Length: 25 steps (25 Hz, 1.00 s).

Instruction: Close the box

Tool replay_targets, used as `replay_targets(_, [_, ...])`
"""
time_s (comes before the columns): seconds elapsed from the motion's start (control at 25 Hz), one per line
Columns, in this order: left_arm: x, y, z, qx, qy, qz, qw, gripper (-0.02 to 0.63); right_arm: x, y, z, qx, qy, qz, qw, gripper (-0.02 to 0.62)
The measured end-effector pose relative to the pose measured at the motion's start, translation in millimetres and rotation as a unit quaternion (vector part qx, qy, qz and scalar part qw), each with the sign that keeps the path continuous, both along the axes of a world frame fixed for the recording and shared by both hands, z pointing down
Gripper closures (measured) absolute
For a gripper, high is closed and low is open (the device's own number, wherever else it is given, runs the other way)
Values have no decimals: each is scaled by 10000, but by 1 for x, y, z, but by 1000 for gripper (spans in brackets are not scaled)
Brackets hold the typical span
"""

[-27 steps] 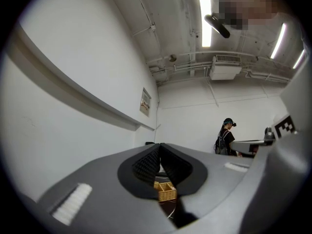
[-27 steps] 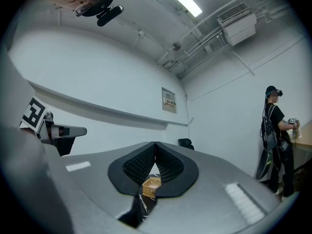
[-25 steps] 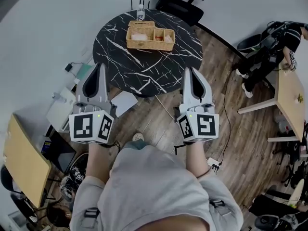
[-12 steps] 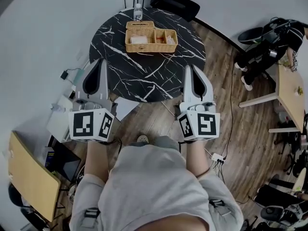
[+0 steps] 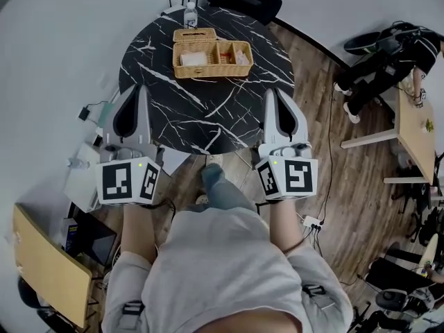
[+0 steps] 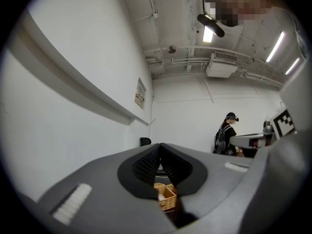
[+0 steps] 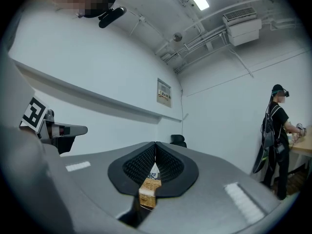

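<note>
Your left tongs (image 5: 132, 89) and right tongs (image 5: 276, 93), pinched shut and empty, are now closer to the box (image 5: 208, 73) on the table (image 5: 229, 101).

Grey short-sleeved T-shirt (image 5: 222, 262), blue jeans (image 5: 220, 189), buckled shoulder straps (image 5: 313, 295); grey left gripper (image 5: 135, 89) and right gripper (image 5: 272, 93) each carry a white cube (image 5: 128, 181) of black square markers.

Wicker box (image 5: 211, 55): rectangular, tan weave, divided into compartments, top open. Pale contents on the left, reddish on the right. Lid (image 5: 195, 35) lies open behind the left compartment. Sits level on the far half of a round black marble table (image 5: 208, 109).
</note>
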<state>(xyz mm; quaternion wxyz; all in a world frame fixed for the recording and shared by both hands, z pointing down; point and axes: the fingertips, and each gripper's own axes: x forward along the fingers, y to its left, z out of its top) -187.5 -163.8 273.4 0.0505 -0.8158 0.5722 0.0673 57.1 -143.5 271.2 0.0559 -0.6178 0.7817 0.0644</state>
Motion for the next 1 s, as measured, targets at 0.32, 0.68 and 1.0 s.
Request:
replay_targets(0.32, [2, -69, -13, -16, 53, -136, 9999, 548, 2, -77, -19, 146, 68, -192, 9997, 591])
replay_targets(0.68, [15, -146, -26, -32, 90, -266, 9996, 548, 15, -166, -33, 202, 115, -437, 9988, 591])
replay_targets(1.0, [18, -209, 5, -544, 154, -311, 9979, 548, 12, -239, -3, -239, 123, -772, 9967, 591])
